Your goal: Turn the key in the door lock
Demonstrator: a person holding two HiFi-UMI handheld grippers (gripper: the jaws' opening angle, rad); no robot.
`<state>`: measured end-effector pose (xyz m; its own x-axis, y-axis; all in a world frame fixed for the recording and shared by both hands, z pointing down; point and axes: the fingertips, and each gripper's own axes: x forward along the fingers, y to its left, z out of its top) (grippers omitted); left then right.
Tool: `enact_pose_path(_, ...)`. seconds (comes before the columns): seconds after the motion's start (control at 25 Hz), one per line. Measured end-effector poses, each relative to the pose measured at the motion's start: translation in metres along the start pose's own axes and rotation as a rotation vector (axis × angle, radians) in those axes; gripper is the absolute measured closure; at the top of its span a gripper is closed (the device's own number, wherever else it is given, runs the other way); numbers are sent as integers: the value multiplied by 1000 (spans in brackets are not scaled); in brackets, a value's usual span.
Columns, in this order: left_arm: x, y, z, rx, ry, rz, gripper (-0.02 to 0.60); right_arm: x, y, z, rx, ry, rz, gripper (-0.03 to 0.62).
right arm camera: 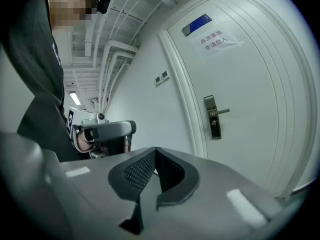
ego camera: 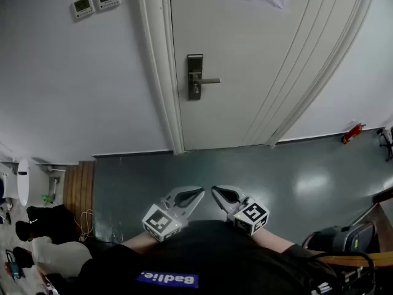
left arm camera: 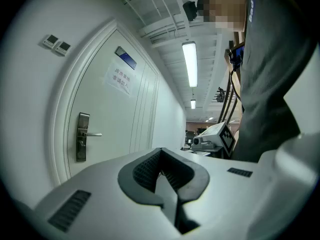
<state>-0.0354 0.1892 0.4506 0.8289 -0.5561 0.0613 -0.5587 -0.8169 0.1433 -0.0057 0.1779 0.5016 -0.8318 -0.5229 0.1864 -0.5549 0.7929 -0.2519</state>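
You stand well back from the door point(ego camera: 245, 54), with the dark floor point(ego camera: 245, 171) stretching between you and it. You hold both grippers close against your body, which looks like a rest posture and not a reach. The left gripper point(ego camera: 198, 194) and the right gripper point(ego camera: 216, 192) angle inward, so their tips lie near each other. In the left gripper view the left jaws are pressed together with nothing between the pads point(left arm camera: 145, 169). The right gripper view shows the right jaws the same way, together and empty.

The task's thing is the lock plate point(ego camera: 194, 77), mounted at the door's left edge beside the frame, with its lever handle point(ego camera: 210, 80) pointing right. The keyhole should sit on that plate below the lever. Whether a key is already in it is too small to tell, and neither gripper carries one. By my reading the task has not begun. You first need to close the distance, then spread one pair of jaws to pinch the key.
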Motion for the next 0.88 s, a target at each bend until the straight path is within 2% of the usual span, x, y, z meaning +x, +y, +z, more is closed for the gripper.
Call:
enact_pose_path(0.56, 22, 10, -2, 11, 4, 51, 575, -8, -18, 11, 7, -13, 7, 592)
enact_pose_path(0.88, 56, 3, -4, 44, 26, 109, 575, -30, -54, 9, -7, -50, 17, 591)
